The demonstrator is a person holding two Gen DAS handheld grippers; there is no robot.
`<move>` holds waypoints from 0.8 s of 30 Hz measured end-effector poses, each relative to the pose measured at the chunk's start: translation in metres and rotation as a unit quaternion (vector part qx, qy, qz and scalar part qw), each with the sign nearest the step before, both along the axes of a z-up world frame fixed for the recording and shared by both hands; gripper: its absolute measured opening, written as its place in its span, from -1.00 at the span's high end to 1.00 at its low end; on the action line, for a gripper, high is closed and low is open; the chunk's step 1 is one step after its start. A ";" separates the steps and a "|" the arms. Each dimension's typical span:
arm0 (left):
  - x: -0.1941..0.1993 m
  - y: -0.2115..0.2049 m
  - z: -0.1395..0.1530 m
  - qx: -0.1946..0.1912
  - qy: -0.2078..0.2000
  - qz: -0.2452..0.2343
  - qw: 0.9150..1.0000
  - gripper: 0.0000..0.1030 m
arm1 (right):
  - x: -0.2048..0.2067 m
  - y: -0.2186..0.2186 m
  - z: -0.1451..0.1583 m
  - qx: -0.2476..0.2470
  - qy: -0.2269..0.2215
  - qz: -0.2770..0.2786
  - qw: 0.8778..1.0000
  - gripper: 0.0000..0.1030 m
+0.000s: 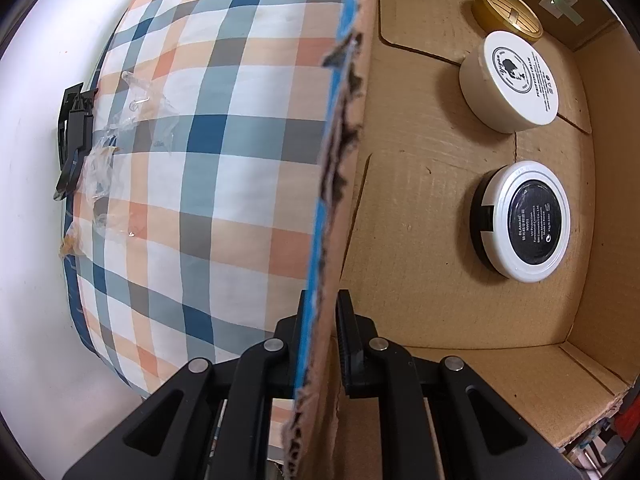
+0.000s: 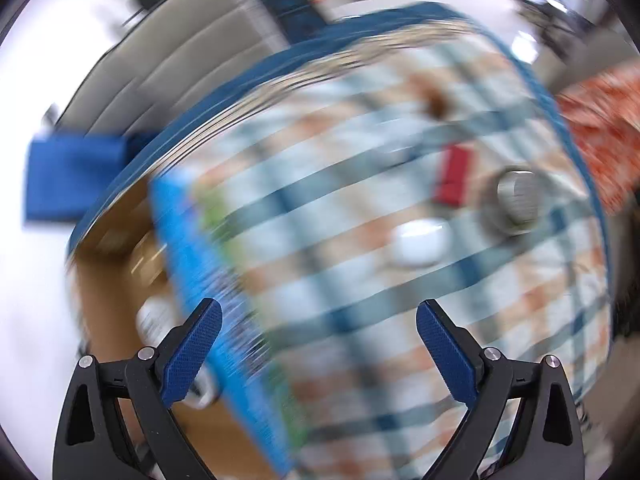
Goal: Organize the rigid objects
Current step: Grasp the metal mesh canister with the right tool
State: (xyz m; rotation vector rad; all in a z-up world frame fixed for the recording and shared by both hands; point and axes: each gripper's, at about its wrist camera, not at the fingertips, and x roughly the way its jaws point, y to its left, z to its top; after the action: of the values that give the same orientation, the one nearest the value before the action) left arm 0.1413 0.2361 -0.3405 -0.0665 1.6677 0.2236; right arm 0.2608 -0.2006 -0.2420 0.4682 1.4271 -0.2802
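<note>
- Three round containers sit on the floor of a cardboard box (image 1: 420,184), seen from the left wrist: a gold tin (image 1: 506,12) at the far end, a cream jar (image 1: 508,80) touching it just nearer, and a black-and-white compact (image 1: 522,220) nearer still, apart from the jar.
- The left gripper (image 1: 320,320) is pinched on the box's left wall (image 1: 340,168), one finger outside against its blue printed face, the other inside (the wall's top edge is torn and ragged).
- Left of the box lies a checked cloth (image 1: 200,160) in orange, blue and white, with a crumpled clear wrapper (image 1: 120,128) on it and a black clip-like object (image 1: 74,136) at its far left edge.
- The right gripper (image 2: 318,344) is spread wide and holds nothing, its blue-padded fingers (image 2: 192,352) well apart (this view is heavily blurred).
- Beyond it on the cloth (image 2: 360,280), right of the box (image 2: 120,280), lie a white object (image 2: 420,242), a red block (image 2: 454,178) farther off and a grey cylinder (image 2: 518,202) to the right; their details cannot be made out.
- A blue shape (image 2: 76,176) shows at the far left and an orange patterned fabric (image 2: 600,132) at the far right.
</note>
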 end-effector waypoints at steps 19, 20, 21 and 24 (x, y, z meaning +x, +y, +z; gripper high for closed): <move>-0.001 0.001 0.001 0.002 -0.001 0.008 1.000 0.83 | 0.003 -0.160 -0.124 -0.047 0.080 -0.192 0.977 -0.88; -0.001 0.001 0.001 0.002 -0.001 0.008 1.000 0.83 | 0.004 -0.160 -0.128 -0.043 0.081 -0.194 0.977 -0.87; -0.001 0.001 0.001 0.002 -0.001 0.008 1.000 0.83 | 0.004 -0.161 -0.130 -0.040 0.080 -0.197 0.976 -0.87; -0.001 0.000 0.001 0.002 0.000 0.008 1.000 0.83 | 0.005 -0.162 -0.128 -0.035 0.072 -0.199 0.977 -0.73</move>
State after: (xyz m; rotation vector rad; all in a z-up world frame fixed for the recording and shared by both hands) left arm 0.1401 0.2364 -0.3396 -0.0762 1.6661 0.2396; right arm 0.2659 -0.3625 -0.3703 0.6862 1.4510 -0.6960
